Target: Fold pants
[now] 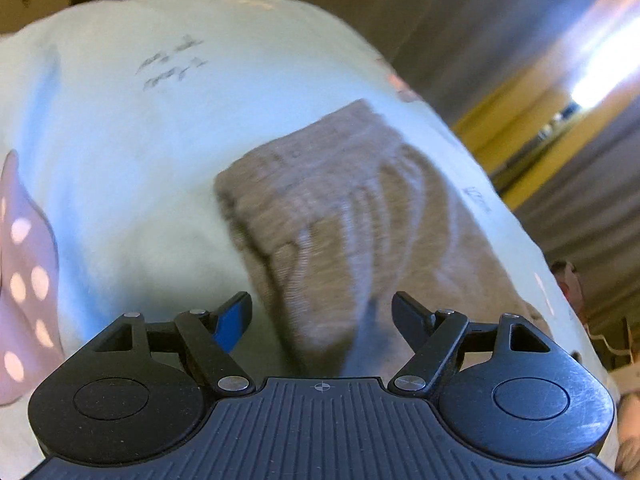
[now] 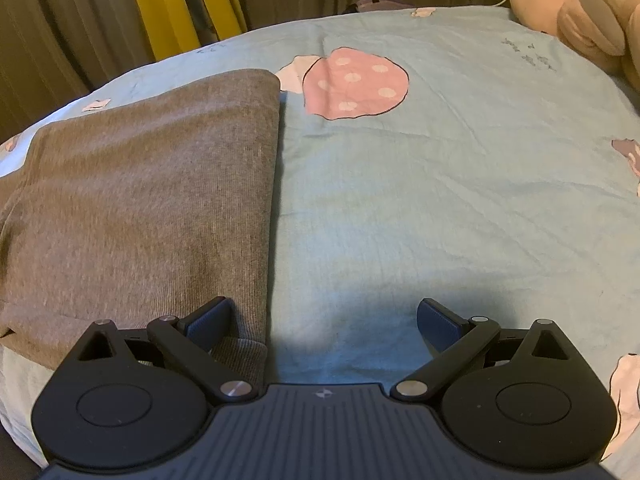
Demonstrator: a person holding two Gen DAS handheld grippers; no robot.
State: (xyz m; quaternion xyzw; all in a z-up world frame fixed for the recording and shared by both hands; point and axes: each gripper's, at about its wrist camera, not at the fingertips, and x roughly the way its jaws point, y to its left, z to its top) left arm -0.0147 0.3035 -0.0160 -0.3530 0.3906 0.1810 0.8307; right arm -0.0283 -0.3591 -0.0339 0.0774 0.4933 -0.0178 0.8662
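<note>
The grey-brown ribbed pants [image 2: 152, 184] lie folded on the light blue bed sheet [image 2: 440, 200], with a straight folded edge on their right side. My right gripper [image 2: 324, 320] is open and empty, its left finger over the pants' near right corner. In the blurred left wrist view the pants [image 1: 340, 208] lie bunched and wrinkled on the sheet [image 1: 140, 140]. My left gripper [image 1: 322, 314] is open and empty just above their near end.
A pink spotted strawberry print [image 2: 356, 84] marks the sheet beyond the pants; it also shows in the left wrist view [image 1: 24, 272]. A plush toy [image 2: 580, 12] sits at the far right. Yellow and grey curtains [image 2: 160, 8] hang behind the bed.
</note>
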